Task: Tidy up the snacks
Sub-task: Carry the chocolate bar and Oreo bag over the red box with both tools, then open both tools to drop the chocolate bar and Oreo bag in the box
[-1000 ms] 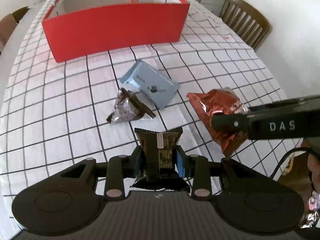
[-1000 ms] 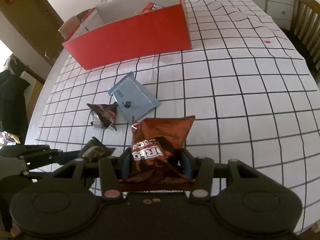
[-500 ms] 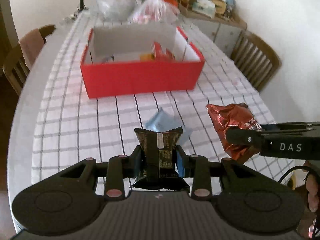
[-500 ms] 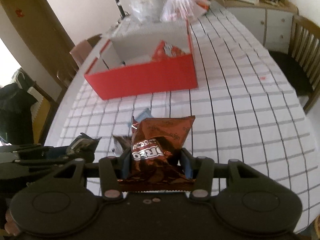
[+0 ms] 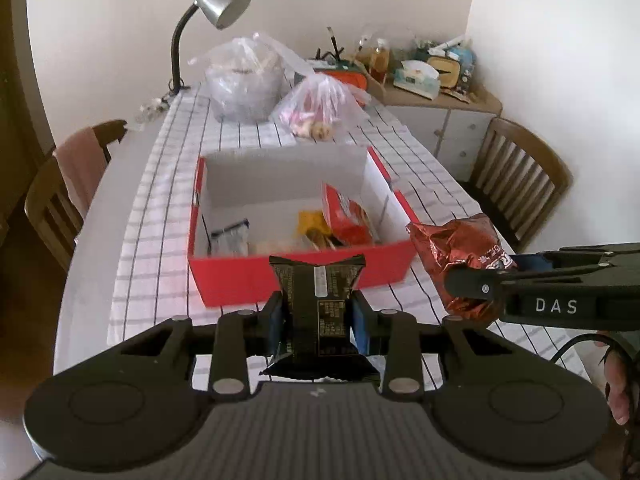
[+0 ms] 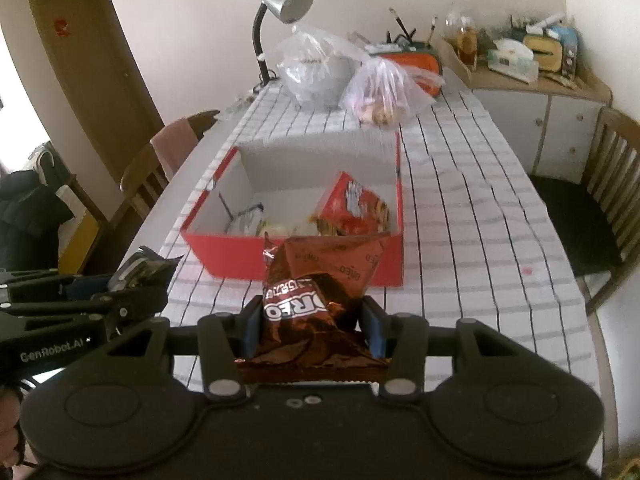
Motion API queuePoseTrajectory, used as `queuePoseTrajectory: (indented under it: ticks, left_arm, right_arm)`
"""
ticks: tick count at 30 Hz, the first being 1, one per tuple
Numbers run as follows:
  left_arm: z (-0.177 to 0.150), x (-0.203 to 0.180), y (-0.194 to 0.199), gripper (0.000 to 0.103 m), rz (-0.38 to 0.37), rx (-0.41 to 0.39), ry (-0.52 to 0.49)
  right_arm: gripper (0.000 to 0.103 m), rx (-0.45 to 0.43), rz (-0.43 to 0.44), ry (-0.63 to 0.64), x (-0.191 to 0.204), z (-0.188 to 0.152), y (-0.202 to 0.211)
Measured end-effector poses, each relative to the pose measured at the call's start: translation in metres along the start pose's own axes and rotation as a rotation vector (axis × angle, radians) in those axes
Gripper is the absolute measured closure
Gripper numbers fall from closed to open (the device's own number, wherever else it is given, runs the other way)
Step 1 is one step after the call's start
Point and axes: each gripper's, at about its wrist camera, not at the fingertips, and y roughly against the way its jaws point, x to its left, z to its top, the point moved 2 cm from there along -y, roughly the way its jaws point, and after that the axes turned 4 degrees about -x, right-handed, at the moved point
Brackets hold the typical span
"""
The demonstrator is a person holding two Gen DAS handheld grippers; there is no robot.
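My left gripper [image 5: 317,312] is shut on a black snack packet [image 5: 316,300], held above the table in front of the red box [image 5: 240,276]. My right gripper [image 6: 312,320] is shut on a brown Oreo bag [image 6: 316,292], also short of the red box [image 6: 224,250]. The box holds several snacks, among them a red packet [image 5: 346,216] and a white packet [image 5: 228,236]. The Oreo bag [image 5: 456,248] and right gripper show at the right of the left wrist view; the black packet [image 6: 144,268] shows at the left of the right wrist view.
Two clear plastic bags [image 5: 248,80] [image 5: 316,108] and a desk lamp [image 5: 216,0] stand behind the box. Wooden chairs stand at the left [image 5: 68,188] and right [image 5: 516,176]. A cluttered sideboard [image 5: 432,92] is at the back right.
Both grippers have risen and moved toward the red box with their packets. The snacks lying on the tablecloth have dropped out of view.
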Motion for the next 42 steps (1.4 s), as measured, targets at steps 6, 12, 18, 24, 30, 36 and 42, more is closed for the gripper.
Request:
queuePoseTrajectory:
  ticks: [6, 12, 18, 24, 30, 36, 42]
  left_arm:
    - [0.032, 0.008, -0.017, 0.069, 0.031, -0.027, -0.001]
    - [0.056, 0.02, -0.044, 0.069, 0.07, -0.02, 0.013]
    - [0.072, 0.033, -0.078, 0.069, 0.112, 0.001, 0.019]
    - [0.08, 0.047, -0.11, 0.069, 0.152, 0.032, 0.034]
    - [0.081, 0.059, -0.143, 0.069, 0.157, 0.067, 0.053]
    - [0.077, 0.069, -0.169, 0.069, 0.174, 0.105, 0.059]
    - [0.07, 0.076, -0.191, 0.069, 0.182, 0.147, 0.059]
  right_arm:
    - [0.055, -0.014, -0.001, 0.03, -0.003, 0.032, -0.02]
    - [0.055, -0.006, 0.001, 0.044, -0.011, 0.057, -0.048]
    - [0.055, 0.006, -0.004, 0.061, -0.018, 0.078, -0.079]
    - [0.055, 0.035, 0.003, 0.082, -0.02, 0.092, -0.114]
    - [0.055, 0.076, 0.016, 0.103, -0.019, 0.095, -0.15]
    - [0.055, 0.125, 0.016, 0.137, -0.014, 0.094, -0.184]
    - [0.055, 0.163, 0.029, 0.174, -0.007, 0.088, -0.209]
